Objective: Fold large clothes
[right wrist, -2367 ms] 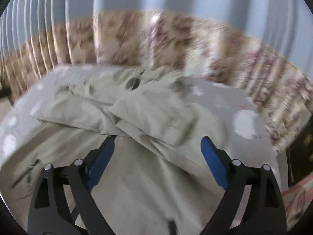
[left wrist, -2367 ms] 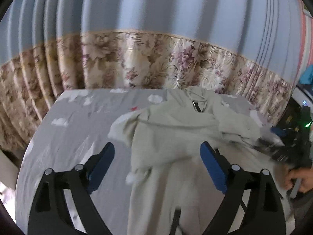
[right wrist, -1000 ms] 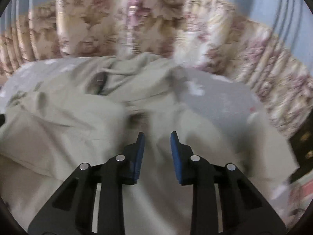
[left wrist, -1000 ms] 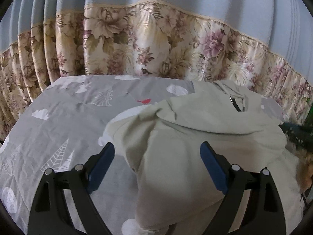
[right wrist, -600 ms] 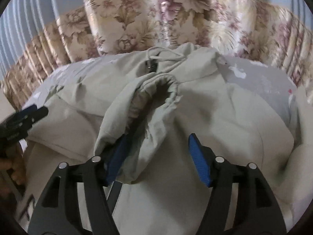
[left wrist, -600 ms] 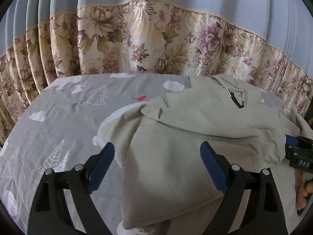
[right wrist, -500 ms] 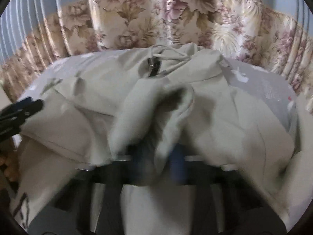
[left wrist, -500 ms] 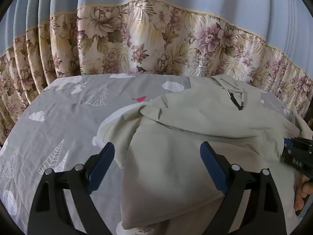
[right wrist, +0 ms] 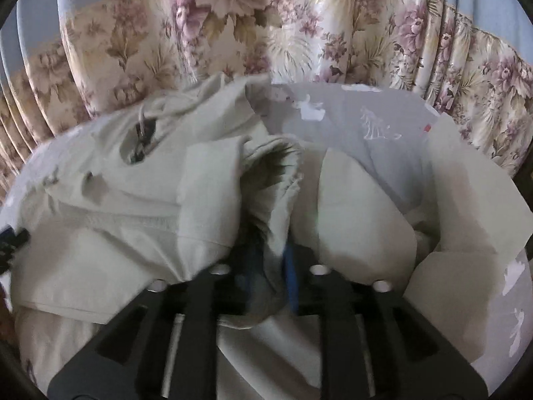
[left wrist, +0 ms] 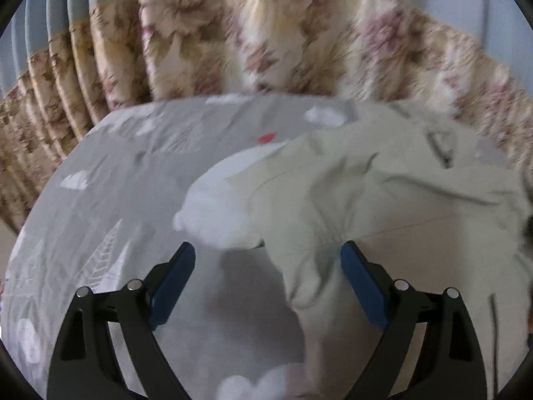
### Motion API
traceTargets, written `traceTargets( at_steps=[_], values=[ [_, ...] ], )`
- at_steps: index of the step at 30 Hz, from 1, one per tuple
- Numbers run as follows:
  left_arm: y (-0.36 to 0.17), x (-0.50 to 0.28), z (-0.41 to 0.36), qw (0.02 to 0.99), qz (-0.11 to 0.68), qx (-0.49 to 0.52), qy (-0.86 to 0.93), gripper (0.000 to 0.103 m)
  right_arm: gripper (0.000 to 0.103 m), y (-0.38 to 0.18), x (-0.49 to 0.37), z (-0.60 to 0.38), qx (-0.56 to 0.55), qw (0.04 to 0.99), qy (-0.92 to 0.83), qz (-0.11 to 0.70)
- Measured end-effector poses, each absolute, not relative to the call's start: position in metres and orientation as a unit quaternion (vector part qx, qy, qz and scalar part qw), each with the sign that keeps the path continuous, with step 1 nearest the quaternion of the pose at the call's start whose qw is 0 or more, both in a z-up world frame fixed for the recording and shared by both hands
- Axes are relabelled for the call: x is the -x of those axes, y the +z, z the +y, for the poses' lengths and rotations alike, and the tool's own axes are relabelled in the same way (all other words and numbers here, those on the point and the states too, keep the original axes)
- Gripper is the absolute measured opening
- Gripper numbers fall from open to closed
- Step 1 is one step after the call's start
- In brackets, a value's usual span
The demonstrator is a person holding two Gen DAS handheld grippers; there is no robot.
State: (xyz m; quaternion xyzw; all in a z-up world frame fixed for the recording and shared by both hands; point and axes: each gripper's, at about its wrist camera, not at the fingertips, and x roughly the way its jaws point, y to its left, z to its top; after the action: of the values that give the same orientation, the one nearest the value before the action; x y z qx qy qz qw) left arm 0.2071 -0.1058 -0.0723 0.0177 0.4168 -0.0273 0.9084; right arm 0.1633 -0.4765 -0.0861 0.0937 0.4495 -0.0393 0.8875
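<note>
A large pale beige hooded jacket lies crumpled on a grey bed sheet printed with white clouds and trees. My left gripper is wide open just above the jacket's left edge; its right pad is over the cloth, its left pad over bare sheet. In the right wrist view a gathered sleeve cuff stands up between the narrow jaws of my right gripper. The jaws are opening, with the bunched cloth still filling the gap. The hood with its dark zipper lies at the back left.
A floral curtain hangs right behind the bed's far edge. A folded part of the sheet or cover rises at the right. The tip of the other gripper shows at the left edge of the right wrist view.
The left gripper has dipped closer to the jacket's left edge, staying open. The right gripper has closed around the sleeve cuff, which now stands bunched between its jaws.
</note>
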Motion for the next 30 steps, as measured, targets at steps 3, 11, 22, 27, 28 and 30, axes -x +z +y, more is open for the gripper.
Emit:
traceTargets(
  at_steps=[3,11,22,27,28,30],
  values=[
    [-0.076,-0.211,-0.095,0.905,0.425,-0.019,-0.003,0.091,0.036,-0.086,-0.16,-0.479,-0.113,0.885,-0.013,0.452],
    [-0.073,-0.213,-0.083,0.909,0.411,-0.058,0.04,0.091,0.063,-0.083,-0.154,-0.453,-0.069,0.886,0.014,0.459],
    [-0.033,-0.198,-0.085,0.933,0.358,-0.01,0.015,0.091,0.092,-0.032,-0.129,-0.465,-0.096,0.927,-0.01,0.362],
    [-0.008,-0.195,-0.096,0.936,0.353,-0.015,0.005,0.092,0.093,-0.027,-0.129,-0.453,-0.087,0.927,0.009,0.364],
    [-0.001,-0.194,-0.098,0.936,0.352,-0.016,0.003,0.092,0.094,-0.026,-0.129,-0.449,-0.085,0.927,0.013,0.365],
    [0.009,-0.192,-0.103,0.939,0.343,-0.024,0.006,0.092,0.094,-0.027,-0.129,-0.444,-0.083,0.926,0.019,0.368]
  ],
)
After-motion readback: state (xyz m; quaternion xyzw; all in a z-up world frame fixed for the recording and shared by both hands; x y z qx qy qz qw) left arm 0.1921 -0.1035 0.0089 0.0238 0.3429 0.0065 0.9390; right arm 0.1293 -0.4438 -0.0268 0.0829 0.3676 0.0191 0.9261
